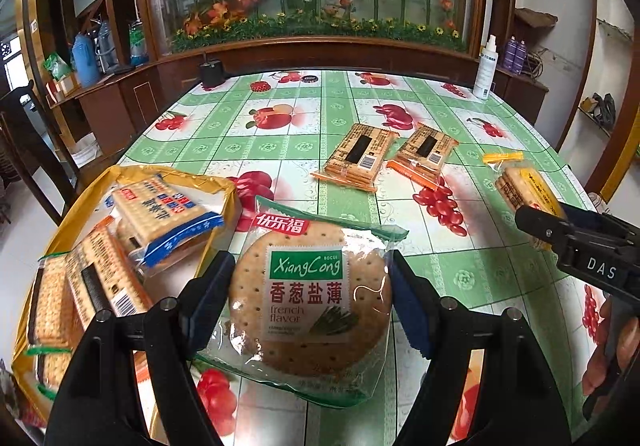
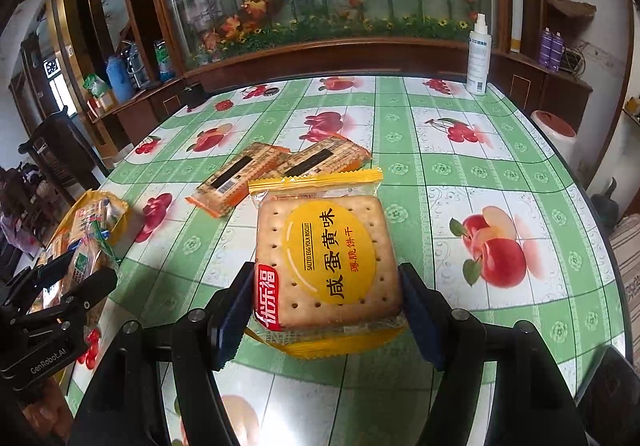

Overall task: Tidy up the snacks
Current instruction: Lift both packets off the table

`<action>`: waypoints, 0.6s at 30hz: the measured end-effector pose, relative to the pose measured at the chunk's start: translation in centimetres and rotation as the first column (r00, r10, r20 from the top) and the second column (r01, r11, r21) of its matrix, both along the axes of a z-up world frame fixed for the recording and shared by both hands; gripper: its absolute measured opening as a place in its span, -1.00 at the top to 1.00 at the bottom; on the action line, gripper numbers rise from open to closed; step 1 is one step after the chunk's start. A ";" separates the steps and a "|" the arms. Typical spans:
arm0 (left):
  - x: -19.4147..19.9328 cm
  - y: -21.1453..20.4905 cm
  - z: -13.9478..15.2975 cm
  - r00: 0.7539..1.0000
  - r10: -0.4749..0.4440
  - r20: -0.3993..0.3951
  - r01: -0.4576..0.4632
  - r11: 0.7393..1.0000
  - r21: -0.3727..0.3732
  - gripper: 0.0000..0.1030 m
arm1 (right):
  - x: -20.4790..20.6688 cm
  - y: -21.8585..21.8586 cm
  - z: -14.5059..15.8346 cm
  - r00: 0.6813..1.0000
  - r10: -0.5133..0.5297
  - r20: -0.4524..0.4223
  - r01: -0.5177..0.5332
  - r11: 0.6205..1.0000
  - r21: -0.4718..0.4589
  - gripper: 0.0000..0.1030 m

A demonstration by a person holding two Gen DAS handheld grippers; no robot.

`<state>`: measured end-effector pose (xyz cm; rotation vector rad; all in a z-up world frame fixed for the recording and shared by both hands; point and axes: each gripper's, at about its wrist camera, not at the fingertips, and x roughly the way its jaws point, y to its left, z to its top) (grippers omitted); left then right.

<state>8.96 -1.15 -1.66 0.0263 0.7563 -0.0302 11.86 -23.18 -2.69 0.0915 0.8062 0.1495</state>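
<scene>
While our left gripper (image 1: 308,298) clamps the round cracker pack (image 1: 308,286) just right of the yellow bag (image 1: 224,186) at the table's left edge, our right gripper (image 2: 326,306) clamps the square yolk biscuit pack (image 2: 328,262) above the tablecloth (image 2: 480,174). The bag already holds several packs, a blue-edged one (image 1: 160,218) on top. Two orange packs (image 1: 356,158) lie side by side mid-table, face down.

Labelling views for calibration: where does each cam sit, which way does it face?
Left wrist: on left gripper, looking down-forward over the table at its round cracker pack; right gripper and fingers at right.
Right wrist: on right gripper, same heading, holding egg yolk biscuit pack; left gripper at left.
Shared: two orange packs, spray bottle.
</scene>
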 end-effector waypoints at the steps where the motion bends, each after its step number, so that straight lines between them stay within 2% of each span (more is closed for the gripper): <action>1: -0.2 0.0 0.1 1.000 0.001 0.002 -0.001 1.000 -0.002 -0.47 | -0.3 0.0 0.0 1.000 0.003 0.000 -0.003 1.000 0.003 -0.38; 18: -3.4 0.3 1.5 0.998 0.012 0.055 -0.012 1.000 0.000 -0.47 | -4.0 0.7 0.4 1.000 0.025 0.018 -0.025 1.000 0.007 -0.38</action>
